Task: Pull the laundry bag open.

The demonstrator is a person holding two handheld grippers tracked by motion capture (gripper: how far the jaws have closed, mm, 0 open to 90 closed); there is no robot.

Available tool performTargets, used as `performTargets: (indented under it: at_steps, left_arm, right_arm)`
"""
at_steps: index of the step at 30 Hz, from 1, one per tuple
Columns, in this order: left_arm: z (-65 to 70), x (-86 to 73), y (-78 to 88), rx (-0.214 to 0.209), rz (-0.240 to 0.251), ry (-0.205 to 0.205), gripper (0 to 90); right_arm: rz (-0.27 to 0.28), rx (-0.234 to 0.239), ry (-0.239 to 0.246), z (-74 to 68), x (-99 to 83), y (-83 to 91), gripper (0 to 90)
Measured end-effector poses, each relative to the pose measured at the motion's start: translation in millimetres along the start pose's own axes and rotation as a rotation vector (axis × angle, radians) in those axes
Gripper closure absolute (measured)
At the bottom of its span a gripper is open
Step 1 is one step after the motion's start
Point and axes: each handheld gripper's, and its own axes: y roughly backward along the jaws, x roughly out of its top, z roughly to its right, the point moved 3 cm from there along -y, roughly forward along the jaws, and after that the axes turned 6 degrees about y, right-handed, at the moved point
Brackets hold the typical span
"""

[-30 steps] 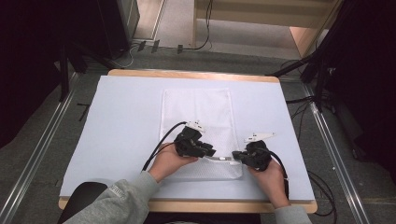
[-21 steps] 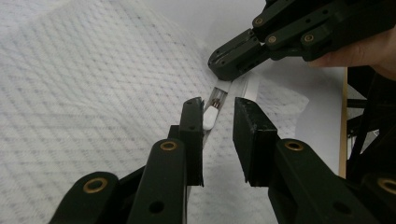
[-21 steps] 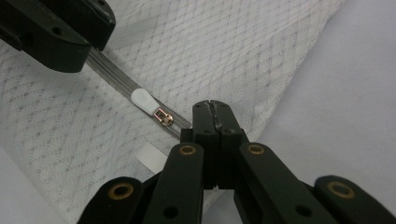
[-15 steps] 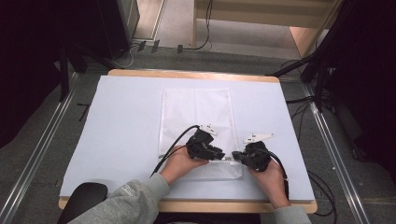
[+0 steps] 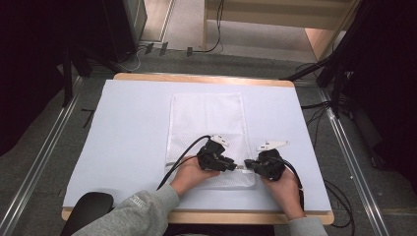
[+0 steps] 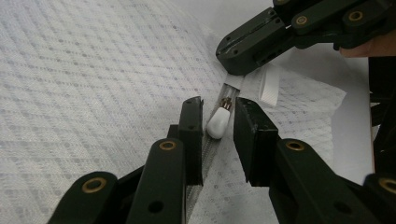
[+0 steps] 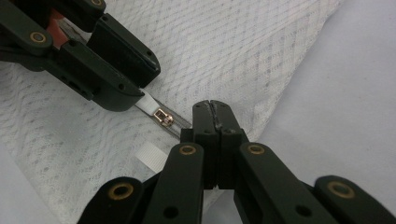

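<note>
Jaws of the left gripper [image 6: 217, 123] were set partly open and had just been widened slightly, with the white zipper pull [image 6: 218, 124] between them; contact by the pads could not be confirmed. Jaws of the right gripper [image 7: 215, 114] were fully closed on the zipper end at the edge of the mesh bag [image 5: 206, 115]. The bag was laid flat on the white table cover [image 5: 123, 128], reaching toward the near edge, right of centre.
</note>
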Motion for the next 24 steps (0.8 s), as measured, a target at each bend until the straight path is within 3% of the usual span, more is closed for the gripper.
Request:
performTargets:
  at_steps: [9, 13, 20, 24]
  left_arm:
    - [1.4, -1.1, -3.0, -0.005, 0.007, -0.004, 79.4]
    - [5.2, -0.9, -2.4, 0.012, 0.004, -0.023, 79.9]
    - [7.2, -2.5, -5.9, -0.023, -0.002, -0.013, 81.3]
    - [10.0, -1.7, -9.4, -0.006, -0.001, -0.018, 82.5]
  right_arm:
    - [0.0, -0.001, 0.001, 0.1, 0.0, -0.1, 90.0]
    - [0.001, 0.0, 0.004, 0.1, 0.1, -0.1, 90.0]
    - [0.0, -0.001, 0.006, 0.0, 0.1, -0.1, 90.0]
    - [-0.002, -0.006, 0.002, -0.7, 0.2, -0.1, 90.0]
